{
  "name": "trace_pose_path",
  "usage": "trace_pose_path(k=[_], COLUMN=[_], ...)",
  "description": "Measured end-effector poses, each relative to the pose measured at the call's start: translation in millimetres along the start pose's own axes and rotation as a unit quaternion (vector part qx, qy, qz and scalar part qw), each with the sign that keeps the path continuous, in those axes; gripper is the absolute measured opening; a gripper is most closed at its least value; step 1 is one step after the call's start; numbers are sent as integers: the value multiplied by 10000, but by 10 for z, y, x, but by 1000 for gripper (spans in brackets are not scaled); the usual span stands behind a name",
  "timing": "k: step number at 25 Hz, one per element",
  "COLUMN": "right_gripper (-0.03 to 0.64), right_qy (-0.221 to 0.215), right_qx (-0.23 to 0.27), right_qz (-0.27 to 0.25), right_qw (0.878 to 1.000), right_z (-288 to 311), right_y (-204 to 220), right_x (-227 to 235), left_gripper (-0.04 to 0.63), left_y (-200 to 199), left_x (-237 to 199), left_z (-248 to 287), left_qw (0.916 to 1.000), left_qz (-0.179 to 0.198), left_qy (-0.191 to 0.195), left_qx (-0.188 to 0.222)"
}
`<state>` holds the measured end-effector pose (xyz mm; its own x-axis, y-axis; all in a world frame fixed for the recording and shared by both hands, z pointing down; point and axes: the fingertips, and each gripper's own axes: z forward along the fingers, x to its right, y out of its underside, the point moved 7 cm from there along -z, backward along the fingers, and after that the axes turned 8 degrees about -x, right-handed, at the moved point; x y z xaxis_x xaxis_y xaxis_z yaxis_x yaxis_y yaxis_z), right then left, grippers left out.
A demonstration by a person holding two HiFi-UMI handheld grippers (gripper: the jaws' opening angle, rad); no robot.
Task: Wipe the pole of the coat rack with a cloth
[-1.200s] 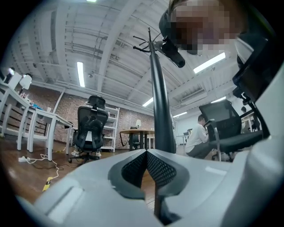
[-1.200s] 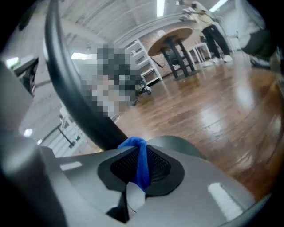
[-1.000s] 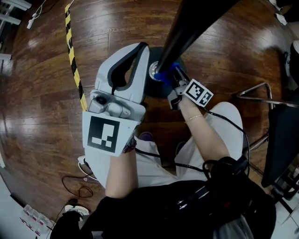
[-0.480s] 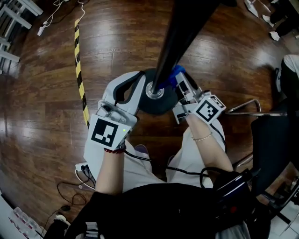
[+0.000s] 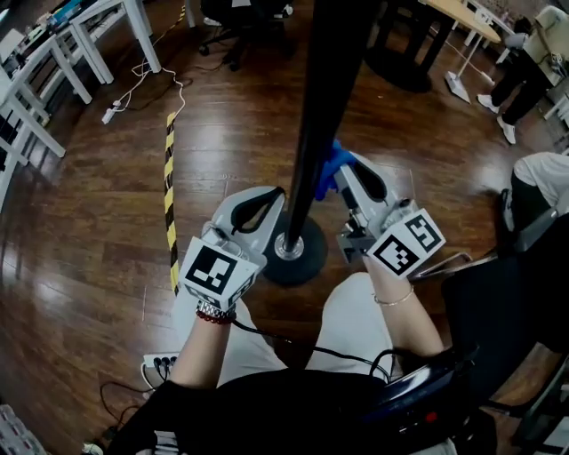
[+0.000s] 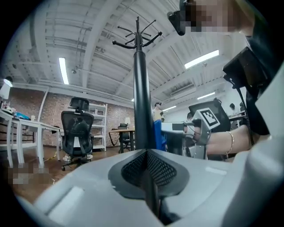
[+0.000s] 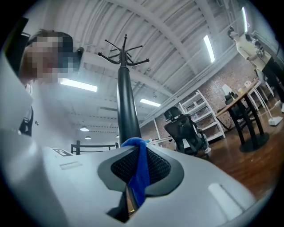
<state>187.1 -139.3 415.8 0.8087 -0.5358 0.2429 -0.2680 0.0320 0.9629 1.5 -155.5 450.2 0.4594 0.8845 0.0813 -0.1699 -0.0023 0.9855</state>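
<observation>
The coat rack's black pole (image 5: 322, 98) rises from its round base (image 5: 302, 262) on the wood floor. My right gripper (image 5: 341, 174) is shut on a blue cloth (image 5: 334, 165), which is pressed against the pole's right side some way above the base. In the right gripper view the cloth (image 7: 140, 175) hangs between the jaws, with the pole (image 7: 126, 106) just behind it. My left gripper (image 5: 276, 197) is shut with nothing between its jaws, its tip against the pole's left side. The left gripper view shows the pole (image 6: 141, 97) right beyond the tips.
Yellow-black tape (image 5: 169, 182) runs along the floor at the left. White tables (image 5: 53, 62) and a power strip with its cable (image 5: 113, 110) stand far left. An office chair (image 5: 238, 27) and a black table foot (image 5: 402, 64) are behind. A seated person (image 5: 544, 173) is at the right.
Both grippers have risen along the pole from near its base. The right gripper carried the blue cloth upward. The head view has tilted to show more of the room.
</observation>
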Motion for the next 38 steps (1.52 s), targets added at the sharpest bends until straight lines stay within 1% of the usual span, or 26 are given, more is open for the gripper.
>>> trace_pose_path(k=[2, 3, 6, 8, 10, 13, 16, 19, 22, 23, 24, 25, 26, 27, 28, 29, 30, 31, 32, 33, 34, 35, 36, 37, 38], right_gripper=[40, 40, 40, 40, 40, 40, 40, 40, 40, 41, 40, 40, 40, 40, 40, 40, 40, 41, 40, 40, 40, 40, 40, 40, 40], right_qy=[-145, -215, -501, -767, -908, -957, -888, -850, -917, -955, -990, -1013, -1017, -1006, -990, -970, -934, -862, -736, -567, -390, -241, -150, -132, -183], right_qx=[103, 155, 363, 573, 713, 777, 729, 745, 927, 993, 1028, 1017, 969, 913, 875, 833, 762, 688, 643, 635, 628, 568, 429, 227, -1], right_qz=[-300, -467, -820, -957, -1254, -1944, -2510, -2702, -2726, -2706, -2704, -2732, -2777, -2808, -2802, -2779, -2777, -2798, -2791, -2711, -2580, -2435, -2297, -2197, -2173], right_qw=[9994, 9986, 9947, 9908, 9854, 9731, 9612, 9562, 9533, 9528, 9521, 9512, 9503, 9501, 9508, 9521, 9531, 9537, 9553, 9588, 9633, 9679, 9722, 9752, 9759], right_z=[74, 88, 116, 141, 167, 224, 247, 237, 221, 211, 195, 177, 166, 165, 170, 165, 136, 76, -12, -120, -242, -380, -539, -714, -891], right_y=[-375, -508, -821, -1099, -1418, -1844, -2130, -2269, -2346, -2367, -2397, -2439, -2487, -2528, -2554, -2572, -2609, -2702, -2862, -3062, -3255, -3395, -3470, -3494, -3504], right_x=[-66, -114, -219, -265, -336, -478, -582, -659, -724, -755, -785, -806, -812, -813, -828, -862, -909, -955, -982, -991, -1002, -1038, -1113, -1229, -1378], left_gripper=[6, 6, 6, 6, 6, 6, 6, 6, 6, 6, 6, 6, 6, 6, 6, 6, 6, 6, 6, 6, 6, 6, 6, 6, 6], left_y=[-253, -302, -273, -280, -329, -392, -446, -454, -423, -453, -533, -658, -803, -953, -1104, -1261, -1429, -1618, -1843, -2094, -2343, -2552, -2709, -2833, -2955], left_x=[-59, -52, 44, 76, 54, 20, 75, 117, 131, 144, 178, 243, 329, 417, 500, 575, 642, 691, 704, 671, 607, 548, 535, 579, 658], left_z=[-40, -77, -190, -269, -343, -409, -398, -389, -438, -488, -532, -554, -552, -550, -571, -621, -685, -749, -813, -902, -1041, -1237, -1476, -1728, -1964], left_qw=[9999, 9998, 9994, 9989, 9984, 9979, 9980, 9980, 9972, 9970, 9958, 9920, 9862, 9809, 9778, 9767, 9770, 9782, 9795, 9804, 9813, 9830, 9855, 9881, 9908], left_qz=[113, 172, 326, 404, 395, 293, 308, 288, 289, 296, 311, 324, 319, 314, 354, 440, 481, 367, 67, -346, -745, -1028, -1175, -1219, -1170], left_qy=[-55, -76, -123, -238, -390, -577, -551, -533, -584, -457, -176, 240, 702, 1111, 1417, 1621, 1744, 1809, 1812, 1713, 1474, 1120, 718, 332, 3], left_qx=[-4, 1, 25, 45, 54, 41, 40, 161, 365, 548, 848, 1200, 1466, 1564, 1503, 1339, 1132, 955, 881, 914, 992, 1034, 995, 873, 681])
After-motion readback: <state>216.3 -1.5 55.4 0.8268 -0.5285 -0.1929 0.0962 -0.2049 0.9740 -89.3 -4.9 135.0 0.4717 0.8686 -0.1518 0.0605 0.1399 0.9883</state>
